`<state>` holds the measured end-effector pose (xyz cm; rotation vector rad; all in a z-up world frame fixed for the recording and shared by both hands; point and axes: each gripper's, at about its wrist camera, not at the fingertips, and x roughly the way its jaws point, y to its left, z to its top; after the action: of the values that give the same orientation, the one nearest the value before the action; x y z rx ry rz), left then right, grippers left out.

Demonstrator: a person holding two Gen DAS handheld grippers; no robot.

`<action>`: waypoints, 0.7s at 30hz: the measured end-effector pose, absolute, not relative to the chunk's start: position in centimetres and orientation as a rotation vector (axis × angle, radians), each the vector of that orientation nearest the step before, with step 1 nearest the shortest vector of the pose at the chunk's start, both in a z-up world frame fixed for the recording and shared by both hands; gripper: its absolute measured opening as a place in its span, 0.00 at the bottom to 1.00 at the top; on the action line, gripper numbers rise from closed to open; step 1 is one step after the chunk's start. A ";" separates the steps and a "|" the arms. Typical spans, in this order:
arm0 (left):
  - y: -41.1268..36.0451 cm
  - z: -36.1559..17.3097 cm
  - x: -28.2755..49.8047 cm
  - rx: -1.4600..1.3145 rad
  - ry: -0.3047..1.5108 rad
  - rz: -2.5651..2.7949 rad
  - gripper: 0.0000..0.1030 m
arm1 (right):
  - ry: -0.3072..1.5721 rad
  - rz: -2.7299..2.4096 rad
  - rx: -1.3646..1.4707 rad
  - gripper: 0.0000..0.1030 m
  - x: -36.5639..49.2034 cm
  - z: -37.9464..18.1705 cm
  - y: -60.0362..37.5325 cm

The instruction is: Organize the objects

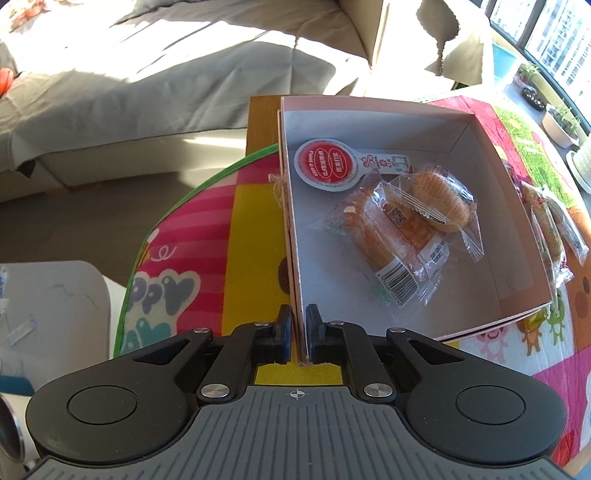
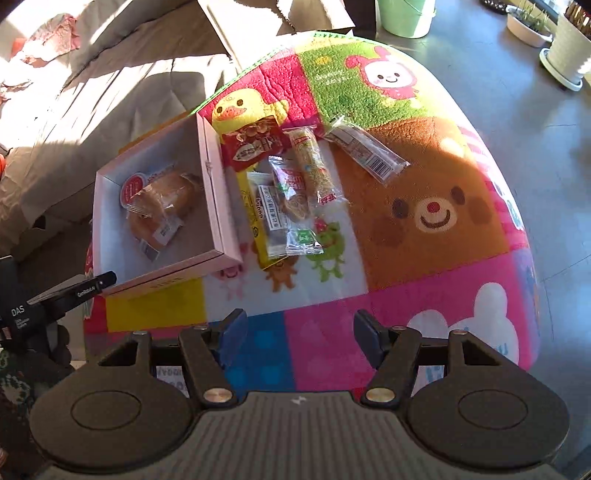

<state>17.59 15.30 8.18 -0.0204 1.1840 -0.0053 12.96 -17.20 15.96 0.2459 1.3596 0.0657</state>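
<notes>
A pink cardboard box (image 1: 476,118) (image 2: 218,173) sits on a colourful cartoon cloth (image 2: 424,206). Inside lie wrapped bread rolls (image 1: 391,232) (image 2: 166,199) and a round red-labelled packet (image 1: 327,166). My left gripper (image 1: 298,332) is shut on the box's near left wall. Several wrapped snacks lie on the cloth right of the box: a red packet (image 2: 255,144), a yellow box (image 2: 258,218), a clear-wrapped biscuit (image 2: 295,206), a long orange stick (image 2: 312,166) and a long bar (image 2: 365,147). My right gripper (image 2: 297,332) is open and empty, above the cloth's near edge.
A beige sofa (image 1: 129,81) stands behind and left of the table. Plant pots (image 2: 565,48) and a green bucket (image 2: 404,14) stand on the floor at the far right. A white object (image 1: 48,306) is at the near left.
</notes>
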 end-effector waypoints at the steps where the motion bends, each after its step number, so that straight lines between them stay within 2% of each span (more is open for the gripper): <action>1: 15.3 8.2 17.6 -0.019 1.183 -0.002 0.09 | 1.362 0.071 0.240 0.62 13.2 15.5 -17.4; 13: 14.8 8.2 17.3 -0.039 1.180 0.059 0.09 | 1.279 0.228 -0.035 0.62 21.4 12.3 -14.7; 18: 14.9 8.0 17.6 -0.045 1.173 0.062 0.09 | 1.241 0.302 -0.058 0.63 25.8 11.4 -14.1; 21: 15.2 7.9 17.6 -0.064 1.174 0.075 0.09 | 1.190 0.418 -0.163 0.70 28.0 10.3 -12.0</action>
<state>17.56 15.21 7.89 -0.0639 1.1737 0.0745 27.99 -12.01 10.27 -0.1632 1.1896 0.4177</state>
